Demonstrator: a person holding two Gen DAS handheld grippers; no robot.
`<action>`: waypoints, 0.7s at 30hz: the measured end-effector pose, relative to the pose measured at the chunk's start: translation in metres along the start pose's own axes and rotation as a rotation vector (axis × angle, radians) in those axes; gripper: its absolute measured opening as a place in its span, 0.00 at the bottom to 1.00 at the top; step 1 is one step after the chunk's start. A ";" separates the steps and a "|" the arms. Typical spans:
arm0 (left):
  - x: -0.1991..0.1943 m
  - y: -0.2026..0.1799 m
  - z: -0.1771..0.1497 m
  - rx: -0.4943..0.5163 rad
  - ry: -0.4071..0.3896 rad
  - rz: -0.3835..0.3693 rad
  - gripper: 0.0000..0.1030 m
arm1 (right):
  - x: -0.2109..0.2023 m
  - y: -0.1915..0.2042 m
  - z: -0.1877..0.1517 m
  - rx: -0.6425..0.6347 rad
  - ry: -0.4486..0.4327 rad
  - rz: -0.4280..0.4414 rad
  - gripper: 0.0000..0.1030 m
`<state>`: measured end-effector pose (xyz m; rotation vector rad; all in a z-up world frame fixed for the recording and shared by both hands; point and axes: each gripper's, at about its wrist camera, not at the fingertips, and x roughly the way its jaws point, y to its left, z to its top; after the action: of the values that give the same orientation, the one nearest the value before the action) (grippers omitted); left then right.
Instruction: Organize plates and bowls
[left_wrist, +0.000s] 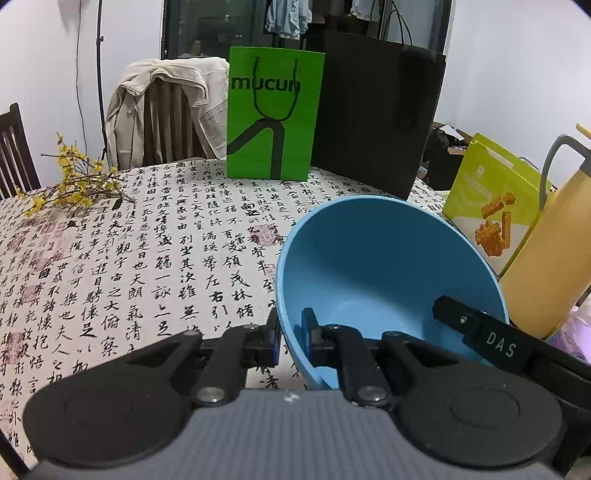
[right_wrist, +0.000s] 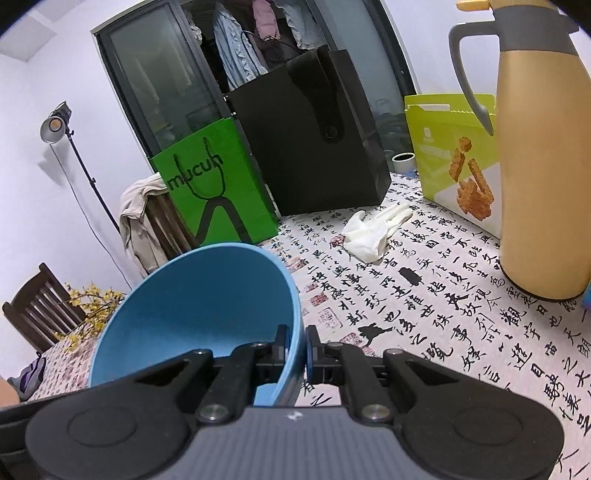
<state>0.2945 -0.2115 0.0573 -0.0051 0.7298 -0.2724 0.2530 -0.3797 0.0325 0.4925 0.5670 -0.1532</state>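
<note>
- Your left hand-held gripper (left_wrist: 291, 338) is pinching the near left rim of the blue bowl (left_wrist: 388, 273), one pad inside the wall, one outside.
- Your right hand-held gripper (right_wrist: 295, 350) is pinching the opposite rim of the same blue bowl (right_wrist: 207, 310) in the same manner.
- The bowl is tilted, its opening facing you, above the calligraphy-print tabletop (left_wrist: 147, 258).
- A green paper bag (left_wrist: 273, 114) and a black paper bag (left_wrist: 376, 114) stand upright at the far edge, side by side.
- A yellow thermos jug (right_wrist: 539, 166) stands right of the bowl; a white cloth (right_wrist: 373, 229) lies near the black bag.
</note>
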 end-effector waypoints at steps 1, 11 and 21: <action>-0.002 0.002 -0.001 -0.002 -0.001 0.000 0.11 | -0.001 0.001 -0.001 0.000 0.001 0.001 0.08; -0.013 0.019 -0.010 -0.027 -0.007 0.001 0.12 | -0.008 0.016 -0.012 -0.022 0.012 0.015 0.08; -0.022 0.034 -0.019 -0.043 -0.008 0.010 0.12 | -0.010 0.026 -0.022 -0.029 0.024 0.033 0.08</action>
<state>0.2745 -0.1709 0.0544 -0.0433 0.7276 -0.2473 0.2415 -0.3460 0.0321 0.4757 0.5838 -0.1072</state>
